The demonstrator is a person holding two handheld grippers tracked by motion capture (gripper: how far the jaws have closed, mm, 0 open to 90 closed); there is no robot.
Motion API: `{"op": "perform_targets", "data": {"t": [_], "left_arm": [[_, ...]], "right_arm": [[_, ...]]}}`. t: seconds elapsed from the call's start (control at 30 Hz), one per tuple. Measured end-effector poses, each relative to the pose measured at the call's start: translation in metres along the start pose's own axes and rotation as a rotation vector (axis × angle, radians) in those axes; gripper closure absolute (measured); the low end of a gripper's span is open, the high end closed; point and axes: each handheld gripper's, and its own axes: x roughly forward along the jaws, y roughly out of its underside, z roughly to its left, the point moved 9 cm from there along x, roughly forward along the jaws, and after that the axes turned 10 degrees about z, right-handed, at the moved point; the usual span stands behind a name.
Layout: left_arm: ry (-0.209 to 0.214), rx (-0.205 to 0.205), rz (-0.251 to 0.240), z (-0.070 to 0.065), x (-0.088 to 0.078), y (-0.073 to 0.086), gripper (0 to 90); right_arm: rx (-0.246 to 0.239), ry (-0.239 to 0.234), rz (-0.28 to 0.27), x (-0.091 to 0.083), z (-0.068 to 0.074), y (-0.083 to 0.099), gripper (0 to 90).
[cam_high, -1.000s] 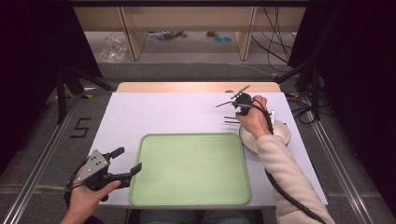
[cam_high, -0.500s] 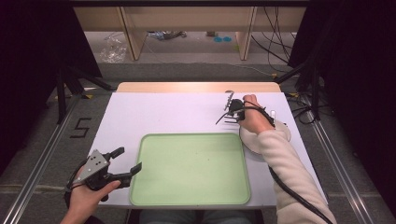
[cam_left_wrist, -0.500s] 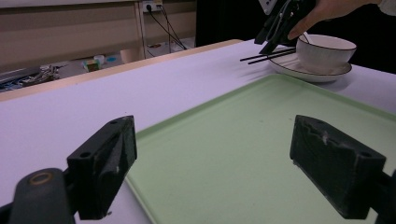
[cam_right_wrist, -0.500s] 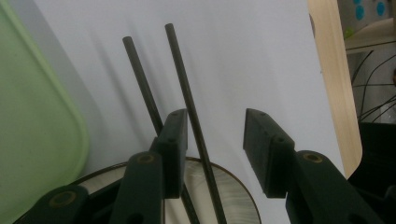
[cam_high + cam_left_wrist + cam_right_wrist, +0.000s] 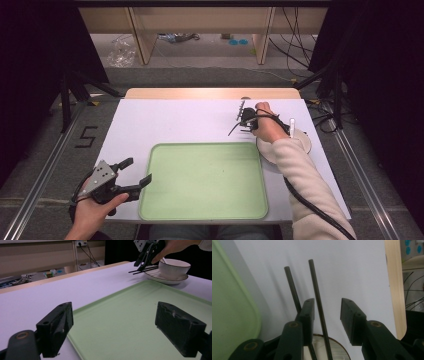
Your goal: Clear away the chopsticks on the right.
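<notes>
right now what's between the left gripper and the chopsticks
The green tray and bare white tabletop lie between left gripper and chopsticks, in the high view.

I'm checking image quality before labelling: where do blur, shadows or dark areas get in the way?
High view: even light on the white table, black at both sides. Left hand-held gripper view: near black jaws soft, white bowl sharp, sheen on the pale green tray. Right hand-held gripper view: two thin black chopsticks cast soft shadows; jaws slightly blurred.

We see the tray [image 5: 202, 181] near and central on the table [image 5: 165, 120]; right of it sits the plate [image 5: 304, 142] bearing a bowl [image 5: 173, 267], chopsticks [image 5: 318, 300] resting on its far-left rim.
</notes>
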Motion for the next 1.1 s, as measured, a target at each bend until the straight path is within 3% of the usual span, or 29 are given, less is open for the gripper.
{"op": "perform_targets", "data": {"t": [0.8, 1.1], "left_arm": [[-0.002, 0.002, 0.003, 0.000, 0.000, 0.000, 15.1], [-0.002, 0.004, 0.002, 0.000, 0.000, 0.000, 15.1]], "right_arm": [[-0.022, -0.001, 0.025, 0.013, -0.001, -0.002, 73.8], [-0.056, 0.003, 0.033, 0.016, 0.000, -0.003, 79.1]]}}
